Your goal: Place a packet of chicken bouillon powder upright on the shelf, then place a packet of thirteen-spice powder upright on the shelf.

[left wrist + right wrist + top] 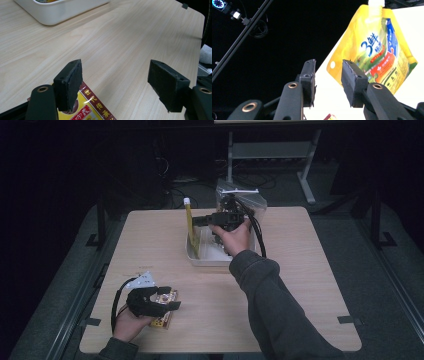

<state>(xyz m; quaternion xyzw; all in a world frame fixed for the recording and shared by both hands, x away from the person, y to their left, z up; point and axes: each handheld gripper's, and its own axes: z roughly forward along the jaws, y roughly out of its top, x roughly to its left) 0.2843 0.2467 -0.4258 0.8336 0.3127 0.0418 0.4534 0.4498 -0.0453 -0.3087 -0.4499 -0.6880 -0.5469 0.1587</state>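
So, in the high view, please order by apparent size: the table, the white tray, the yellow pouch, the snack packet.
1. table
2. white tray
3. yellow pouch, seen edge-on, and snack packet, partly covered: too alike to rank.

A blue "3鮮" on the yellow spouted pouch (375, 47); yellow Chinese characters, not clearly readable, on the red-and-yellow packet (91, 108).

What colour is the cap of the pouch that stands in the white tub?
White, atop the yellow spouted pouch; clearest in the high view.

yellow spouted pouch (374, 47), white tub (210, 256), pale wood table (300, 285)
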